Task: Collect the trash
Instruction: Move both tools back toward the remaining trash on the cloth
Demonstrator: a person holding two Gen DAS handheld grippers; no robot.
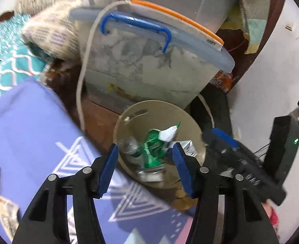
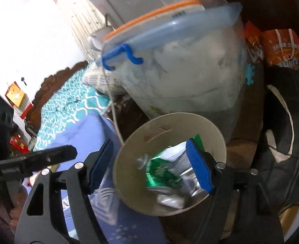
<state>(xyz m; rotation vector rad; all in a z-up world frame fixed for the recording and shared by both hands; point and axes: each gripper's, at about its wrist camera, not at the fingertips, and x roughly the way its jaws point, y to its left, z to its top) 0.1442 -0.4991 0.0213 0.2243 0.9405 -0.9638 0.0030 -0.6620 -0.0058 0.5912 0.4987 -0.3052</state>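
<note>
Both the left gripper [image 1: 144, 169] and the right gripper [image 2: 151, 165] hang with jaws apart and nothing in them right over the bin [image 1: 192, 122], where the trash [image 1: 153, 148] lies inside.

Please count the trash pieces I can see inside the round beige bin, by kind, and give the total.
Inside the beige bin, as far as the blur allows:
Green and white wrapper: 1
Clear plastic bottle: 1
White printed carton: 1
Total: 3
More may lie hidden underneath.
</note>
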